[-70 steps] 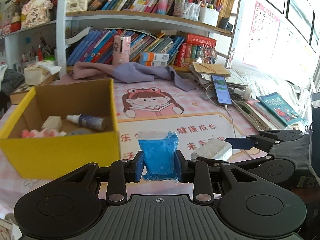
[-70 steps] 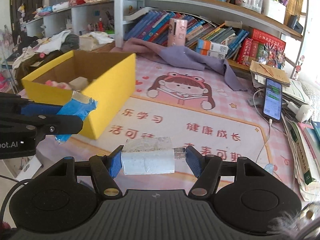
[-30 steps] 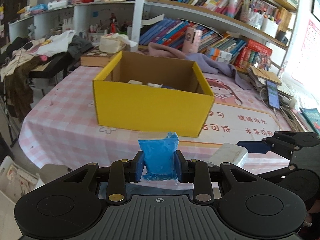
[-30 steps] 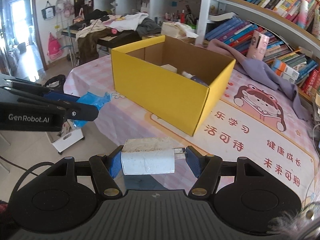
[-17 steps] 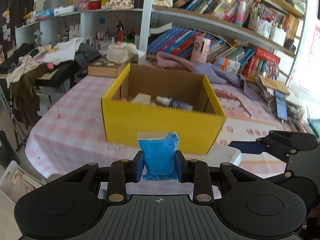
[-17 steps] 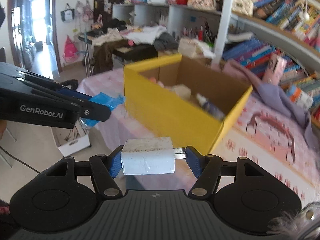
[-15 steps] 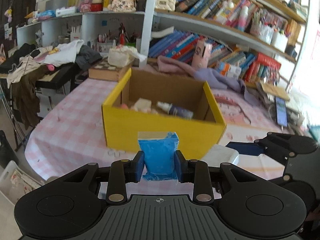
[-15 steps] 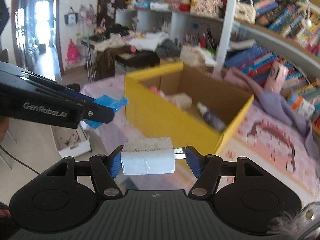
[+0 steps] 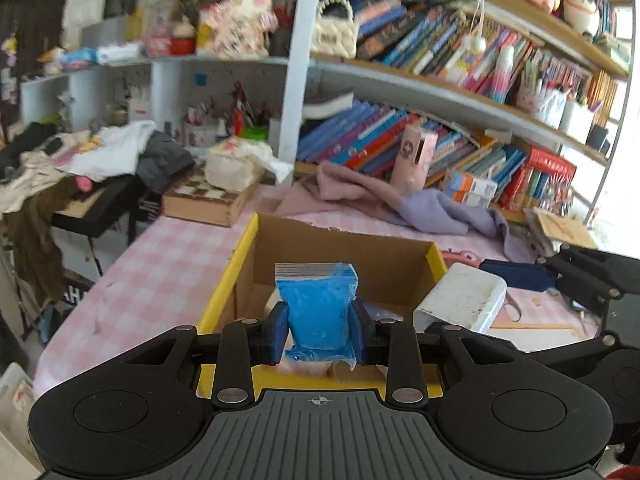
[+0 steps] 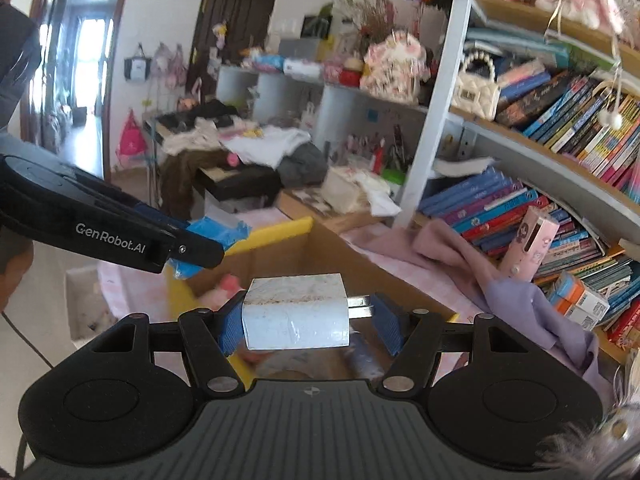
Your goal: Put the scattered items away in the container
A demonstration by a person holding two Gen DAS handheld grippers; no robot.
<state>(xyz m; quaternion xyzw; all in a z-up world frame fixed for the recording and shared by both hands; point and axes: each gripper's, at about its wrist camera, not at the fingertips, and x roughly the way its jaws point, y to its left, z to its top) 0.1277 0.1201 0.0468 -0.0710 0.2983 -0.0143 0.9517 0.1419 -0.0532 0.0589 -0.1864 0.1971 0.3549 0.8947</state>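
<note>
The blue sachet (image 9: 318, 312) is a small clear-plastic packet packed with bright blue powder, its flat sealed strip at the top and a wrinkled lower edge. The left gripper (image 9: 319, 334) is closed narrowly on it, both blue pads pressing its sides, and holds it upright over the near part of the yellow cardboard box (image 9: 228, 280). In the right wrist view the same sachet (image 10: 212, 236) shows crumpled at the tip of the left gripper (image 10: 192, 250), above the box's far-left corner.

The white charger plug (image 10: 295, 312) is a scuffed white block with brownish marks along its top edge and metal prongs sticking out to the right. The right gripper (image 10: 308, 322) holds it at a medium spread: the left pad is against the block's side, the right pad meets the prongs. It hangs over the open box (image 10: 280, 228), just right of the sachet.

Inside the box (image 10: 224, 284) lie a pink item and a small bottle, both blurred. The box stands on a pink checked tablecloth (image 9: 160, 268), with a lilac cloth (image 9: 420, 204) beyond it.
</note>
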